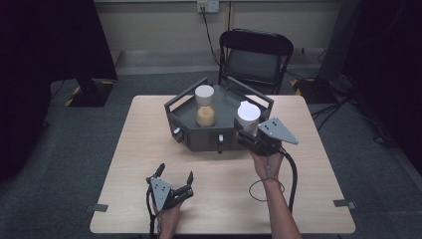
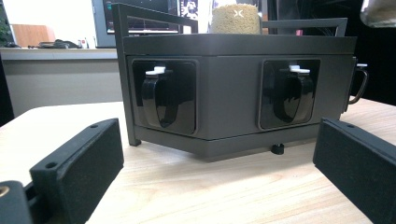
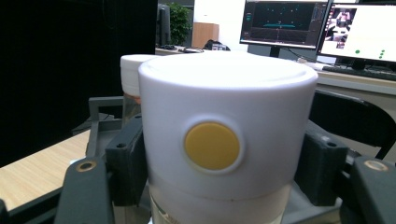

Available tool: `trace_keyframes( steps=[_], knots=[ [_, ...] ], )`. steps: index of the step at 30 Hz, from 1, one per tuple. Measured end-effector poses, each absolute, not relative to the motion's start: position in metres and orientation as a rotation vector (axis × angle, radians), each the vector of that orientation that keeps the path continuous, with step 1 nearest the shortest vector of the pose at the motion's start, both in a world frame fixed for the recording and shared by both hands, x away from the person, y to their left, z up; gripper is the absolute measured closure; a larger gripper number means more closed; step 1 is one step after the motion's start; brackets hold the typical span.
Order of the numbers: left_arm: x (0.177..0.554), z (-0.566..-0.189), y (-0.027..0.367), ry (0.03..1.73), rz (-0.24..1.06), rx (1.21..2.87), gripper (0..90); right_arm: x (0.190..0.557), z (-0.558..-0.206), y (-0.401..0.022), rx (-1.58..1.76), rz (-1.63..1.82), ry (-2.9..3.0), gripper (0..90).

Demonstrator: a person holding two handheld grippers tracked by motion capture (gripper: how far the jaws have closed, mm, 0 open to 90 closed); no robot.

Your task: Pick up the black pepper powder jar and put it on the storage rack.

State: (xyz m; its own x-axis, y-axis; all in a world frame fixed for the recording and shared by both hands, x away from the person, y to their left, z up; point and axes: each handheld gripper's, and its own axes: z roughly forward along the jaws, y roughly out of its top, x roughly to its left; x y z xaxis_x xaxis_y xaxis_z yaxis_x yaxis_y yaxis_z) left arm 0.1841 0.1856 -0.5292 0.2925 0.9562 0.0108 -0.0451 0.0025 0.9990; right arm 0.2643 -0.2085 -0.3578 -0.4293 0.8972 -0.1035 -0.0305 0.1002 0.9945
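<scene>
Right gripper clamps the white-lidded jar, yellow dot unlabelled; left gripper apparently gapes idle.

Jar in rack, left of held jar

Around the worktop: chair, cables, screens

Past the right claw, on the far side of the light wooden worktop, a black folding chair stands pushed up close, and beyond it a wall socket feeds a cable running down the pale wall. Well off to the left of the left claw, a dark stand base sits on the grey carpet by yellow-black floor tape. Ahead of the right claw, two lit monitors glow on a far desk, with a leafy plant beside them.
</scene>
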Motion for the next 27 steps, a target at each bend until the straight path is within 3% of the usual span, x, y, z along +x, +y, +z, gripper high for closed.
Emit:
trace_keyframes(
  steps=[27],
  knots=[
    [0.184, -0.529, 0.186, 0.955, 1.011, 1.305, 1.1, 0.314, -0.338, -0.181, 0.924, 1.396, 1.551, 30.2]
  ],
)
